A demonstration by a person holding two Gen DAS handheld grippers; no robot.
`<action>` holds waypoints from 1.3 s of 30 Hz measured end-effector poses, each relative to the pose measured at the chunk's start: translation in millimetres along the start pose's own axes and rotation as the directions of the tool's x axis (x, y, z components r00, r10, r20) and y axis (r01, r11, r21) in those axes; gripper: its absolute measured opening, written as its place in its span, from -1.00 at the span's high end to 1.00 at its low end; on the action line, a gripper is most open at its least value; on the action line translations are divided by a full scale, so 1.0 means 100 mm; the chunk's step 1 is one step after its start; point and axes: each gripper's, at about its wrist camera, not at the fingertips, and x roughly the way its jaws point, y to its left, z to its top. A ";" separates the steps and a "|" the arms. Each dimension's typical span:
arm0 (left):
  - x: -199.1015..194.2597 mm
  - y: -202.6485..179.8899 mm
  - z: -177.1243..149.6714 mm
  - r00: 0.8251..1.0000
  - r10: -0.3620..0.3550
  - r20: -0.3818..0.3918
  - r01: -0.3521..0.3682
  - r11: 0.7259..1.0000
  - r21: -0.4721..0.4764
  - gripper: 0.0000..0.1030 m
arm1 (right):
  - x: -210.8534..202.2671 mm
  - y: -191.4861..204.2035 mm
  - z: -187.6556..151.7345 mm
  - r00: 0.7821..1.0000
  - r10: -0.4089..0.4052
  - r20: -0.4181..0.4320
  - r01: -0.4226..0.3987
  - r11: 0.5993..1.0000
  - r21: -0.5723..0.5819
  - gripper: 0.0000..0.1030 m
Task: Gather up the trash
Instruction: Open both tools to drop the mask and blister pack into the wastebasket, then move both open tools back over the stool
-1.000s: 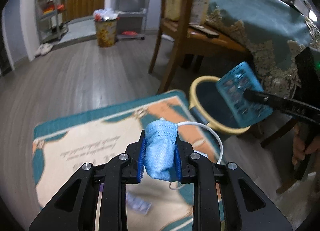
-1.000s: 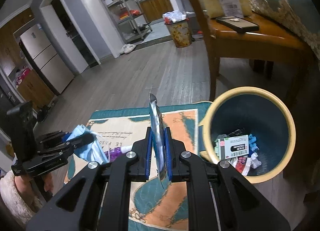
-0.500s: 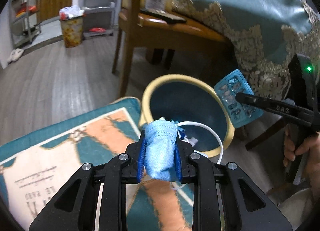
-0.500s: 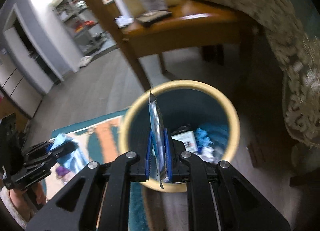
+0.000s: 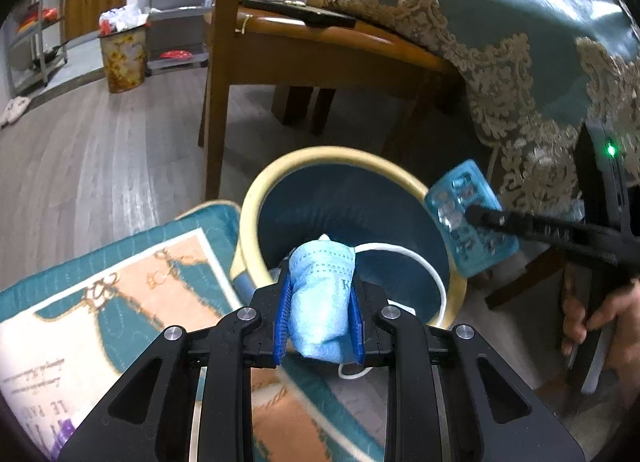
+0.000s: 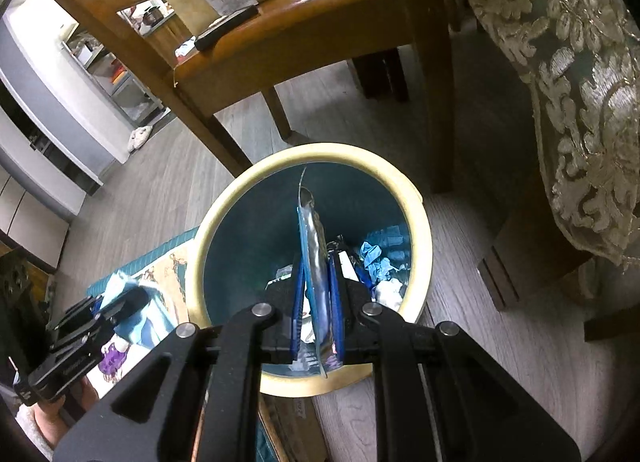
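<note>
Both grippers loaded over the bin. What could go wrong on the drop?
1. The face mask sits near the bin rim beside the rug, so it may land outside.
2. Its white ear loop could snag the left gripper.
3. The blister pack in the right gripper may cling.

Left wrist view rides the left gripper (image 5: 320, 310), tilted down and close over the near rim of the bin (image 5: 256, 198), chair (image 5: 304, 38) and draped table (image 5: 500, 22) behind. Right wrist view sits on the right gripper (image 6: 316, 302), steeper, almost straight into the same bin (image 6: 420, 222) from its other side. Both share bin, rug (image 5: 120, 282) and chair, and each catches the other gripper at its frame edge.
</note>
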 end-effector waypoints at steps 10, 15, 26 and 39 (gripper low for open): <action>0.07 -0.17 0.57 0.990 0.072 0.122 -0.076 0.997 0.027 0.40 | -0.01 0.05 0.10 0.999 0.017 0.039 -0.019 0.999 0.041 0.78; 0.06 -0.04 0.64 0.993 0.073 0.098 -0.073 0.997 -0.011 -0.24 | -0.01 0.19 0.16 0.997 0.017 0.075 -0.014 0.999 -0.033 0.77; -0.61 0.24 0.48 0.983 0.139 0.118 -0.135 0.990 -0.039 -0.27 | 0.01 0.49 0.16 0.998 0.022 0.063 -0.014 0.992 -0.128 -0.05; -1.62 0.93 -0.34 0.946 0.310 0.093 -0.295 0.944 -0.147 -0.47 | -0.15 0.87 0.06 0.995 0.074 0.067 -0.064 0.988 -0.142 -0.39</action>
